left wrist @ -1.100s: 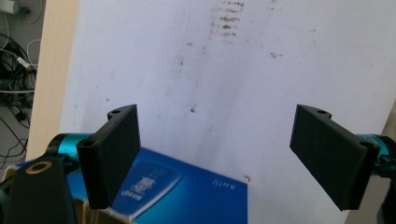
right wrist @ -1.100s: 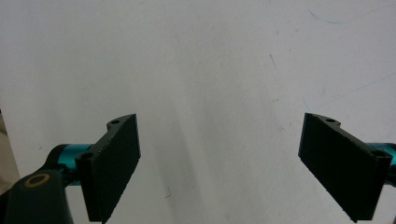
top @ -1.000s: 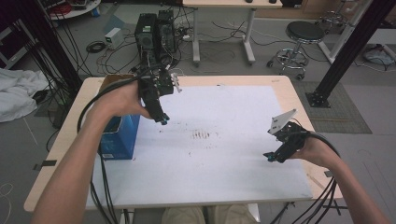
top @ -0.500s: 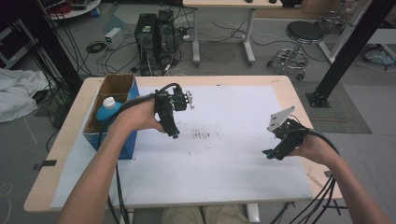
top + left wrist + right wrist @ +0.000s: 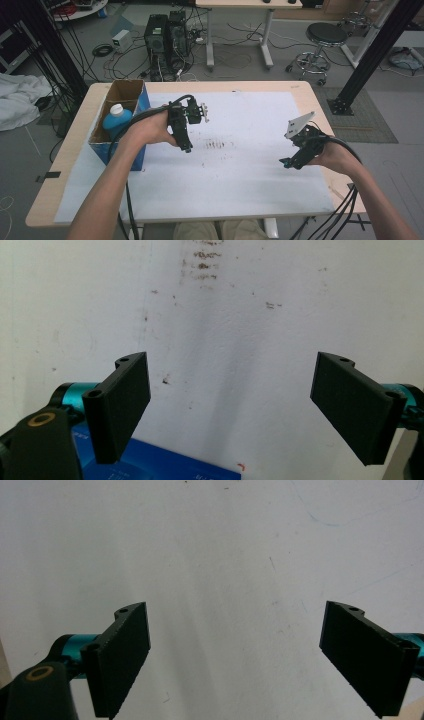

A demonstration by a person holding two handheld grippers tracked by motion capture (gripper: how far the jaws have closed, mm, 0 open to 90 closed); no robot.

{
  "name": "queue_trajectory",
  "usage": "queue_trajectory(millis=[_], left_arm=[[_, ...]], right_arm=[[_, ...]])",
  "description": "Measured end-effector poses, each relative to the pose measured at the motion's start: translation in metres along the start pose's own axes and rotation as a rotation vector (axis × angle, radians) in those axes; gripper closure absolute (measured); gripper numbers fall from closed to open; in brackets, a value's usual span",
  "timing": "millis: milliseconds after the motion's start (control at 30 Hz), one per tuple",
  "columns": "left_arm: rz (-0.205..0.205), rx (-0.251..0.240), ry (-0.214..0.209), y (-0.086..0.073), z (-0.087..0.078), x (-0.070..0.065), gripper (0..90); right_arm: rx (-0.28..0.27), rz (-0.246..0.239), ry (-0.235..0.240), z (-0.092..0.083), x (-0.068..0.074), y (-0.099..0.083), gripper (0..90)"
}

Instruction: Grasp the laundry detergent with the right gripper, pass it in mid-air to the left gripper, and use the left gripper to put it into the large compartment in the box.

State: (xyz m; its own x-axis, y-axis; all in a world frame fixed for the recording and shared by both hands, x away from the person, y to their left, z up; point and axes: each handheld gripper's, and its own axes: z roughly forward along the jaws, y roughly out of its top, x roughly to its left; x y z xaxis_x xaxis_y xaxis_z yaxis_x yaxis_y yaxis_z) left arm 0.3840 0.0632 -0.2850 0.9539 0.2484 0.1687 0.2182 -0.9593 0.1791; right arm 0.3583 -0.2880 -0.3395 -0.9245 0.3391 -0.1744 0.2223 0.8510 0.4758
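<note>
My left gripper (image 5: 186, 148) hangs just over the white sheet (image 5: 250, 175), a little right of the blue box (image 5: 122, 150), with its jaws pointing down. In the left gripper view its jaws (image 5: 232, 385) stand wide apart with only stained paper between them. My right gripper (image 5: 286, 163) is held low over the right side of the sheet. Its jaws (image 5: 235, 630) are also wide open over bare white paper. A blue bottle with a white cap (image 5: 117, 119) stands inside the box.
Brown smudges (image 5: 217, 145) mark the sheet's middle, just right of the left gripper. The box's blue edge (image 5: 165, 467) lies close under the left jaws. Black cables trail from both grippers off the table's near edge. Computer towers (image 5: 167, 37) and a stool (image 5: 325, 37) stand on the floor beyond.
My left hand has swung right and down from above the box to the sheet beside it, uncovering the bottle. The right hand has stayed put.
</note>
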Motion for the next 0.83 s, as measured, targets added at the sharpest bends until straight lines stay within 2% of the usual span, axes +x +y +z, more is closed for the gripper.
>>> queue_trajectory(millis=[333,833], left_arm=[[0.014,0.004,-0.022,-0.0004,0.0037,-0.0022,16.2],[0.008,0.006,-0.021,-0.0035,0.0020,-0.0047,16.3]], right_arm=[[-0.005,-0.008,-0.007,-0.0022,0.0001,0.0042,11.9],[-0.008,-0.003,-0.015,-0.0036,0.0012,0.0041,11.9]])
